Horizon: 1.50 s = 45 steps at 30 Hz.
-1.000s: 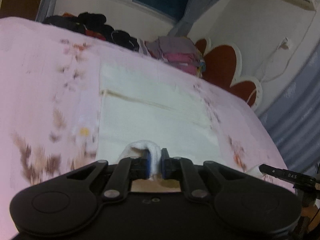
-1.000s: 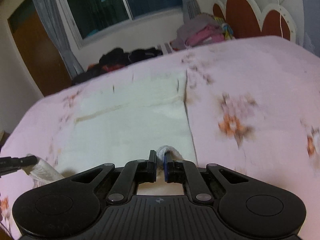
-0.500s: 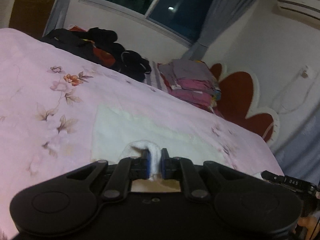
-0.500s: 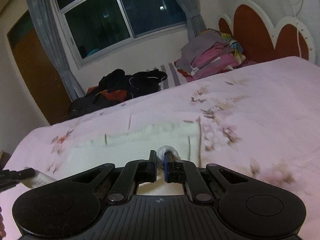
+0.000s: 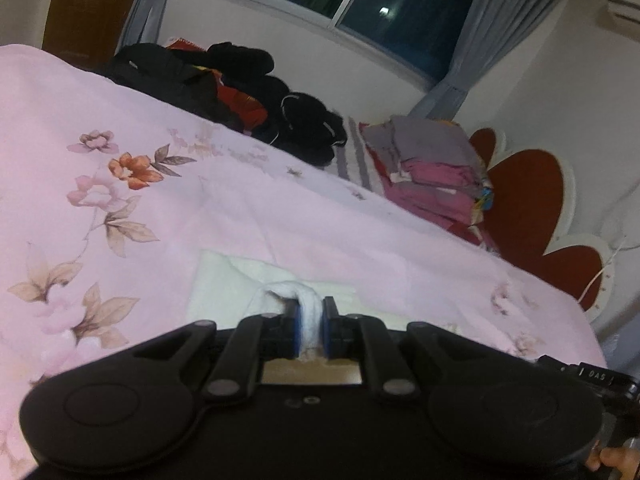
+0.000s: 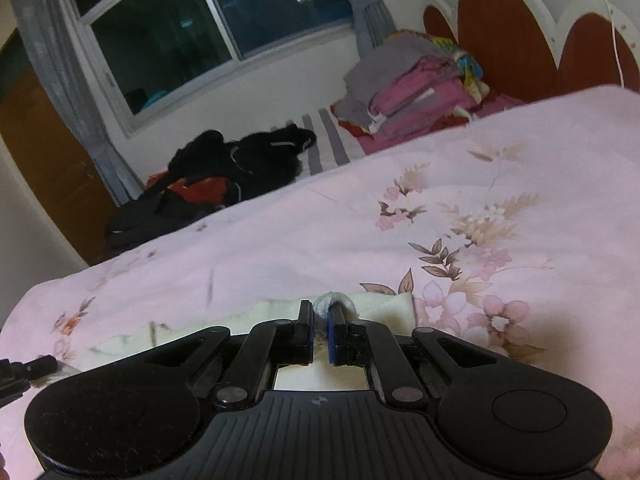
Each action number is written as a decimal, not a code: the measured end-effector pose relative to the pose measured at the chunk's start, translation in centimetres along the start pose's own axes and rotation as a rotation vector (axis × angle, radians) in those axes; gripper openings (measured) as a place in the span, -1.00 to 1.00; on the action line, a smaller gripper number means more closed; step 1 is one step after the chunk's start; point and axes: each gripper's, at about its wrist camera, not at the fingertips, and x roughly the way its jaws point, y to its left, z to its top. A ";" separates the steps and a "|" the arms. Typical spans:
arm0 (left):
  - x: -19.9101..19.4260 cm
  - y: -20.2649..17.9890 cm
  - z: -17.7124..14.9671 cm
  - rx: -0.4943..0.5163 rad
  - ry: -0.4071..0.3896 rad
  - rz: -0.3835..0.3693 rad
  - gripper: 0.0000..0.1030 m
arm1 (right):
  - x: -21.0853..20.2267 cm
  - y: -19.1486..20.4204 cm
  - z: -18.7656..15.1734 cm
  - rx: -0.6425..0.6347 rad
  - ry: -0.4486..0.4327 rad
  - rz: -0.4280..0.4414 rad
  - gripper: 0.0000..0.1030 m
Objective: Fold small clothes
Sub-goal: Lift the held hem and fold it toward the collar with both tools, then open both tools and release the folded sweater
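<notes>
A cream-white cloth (image 5: 224, 280) lies on the pink flowered bedsheet (image 5: 100, 120). My left gripper (image 5: 311, 312) is shut on a bunched corner of it, which pokes up between the blue pads. In the right wrist view the same white cloth (image 6: 384, 308) shows just ahead of my right gripper (image 6: 320, 316), which is shut on another pinched corner. Most of the cloth is hidden beneath the two gripper bodies. The tip of the left gripper (image 6: 28, 368) peeks in at the far left edge of the right wrist view.
A heap of dark clothes (image 5: 248, 92) lies at the far side of the bed below the window. A stack of folded grey and pink garments (image 5: 432, 168) sits beside the red and white headboard (image 5: 528, 208). A brown door (image 6: 44, 168) stands at left.
Both grippers have carried their held corners forward over the cloth toward its far edge. Much less of the cloth shows ahead of them now, and the far side of the bed looms closer.
</notes>
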 end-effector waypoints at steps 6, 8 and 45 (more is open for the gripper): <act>3.5 -0.2 0.4 0.010 0.034 0.042 -0.81 | 3.4 -1.6 0.1 0.031 0.049 -0.026 -0.89; 4.3 -0.3 0.4 0.020 0.043 0.060 -0.81 | 4.4 -2.0 0.1 0.040 0.079 -0.022 -0.88; 2.5 -0.2 -2.3 0.256 0.021 0.226 -0.73 | 5.0 -2.1 -0.3 -0.158 0.063 -0.114 -0.44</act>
